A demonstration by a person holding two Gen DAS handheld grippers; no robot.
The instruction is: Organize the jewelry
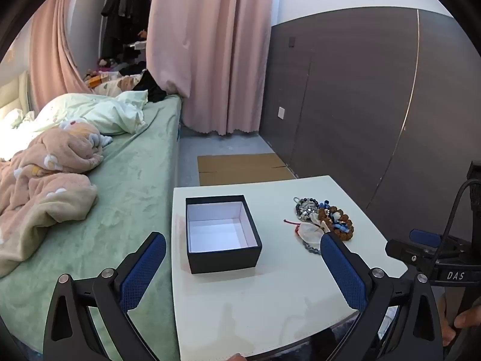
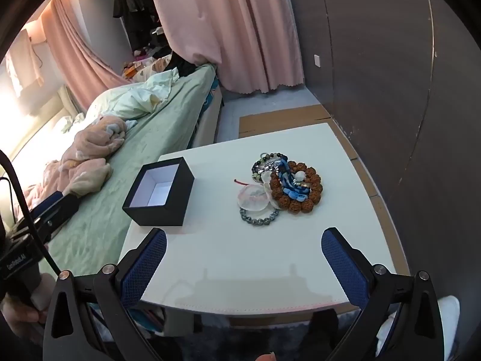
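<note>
A black box [image 1: 222, 234] with a white inside stands open and empty on the left half of the white table [image 1: 270, 300]; it also shows in the right wrist view [image 2: 159, 192]. A pile of jewelry [image 1: 324, 221] lies to its right: a brown bead bracelet [image 2: 296, 186], blue beads, a grey bead bracelet [image 2: 258, 218] and a translucent pouch [image 2: 254, 198]. My left gripper [image 1: 240, 246] is open and empty, hovering near the table's front edge in front of the box. My right gripper [image 2: 243, 240] is open and empty, above the front of the table, short of the pile.
A bed with a green sheet [image 1: 129, 180] and rumpled blankets [image 1: 45, 186] runs along the table's left side. Pink curtains [image 1: 210, 45] hang behind. A dark panelled wall [image 1: 360, 105] is on the right. Flat cardboard [image 1: 240, 168] lies on the floor beyond the table.
</note>
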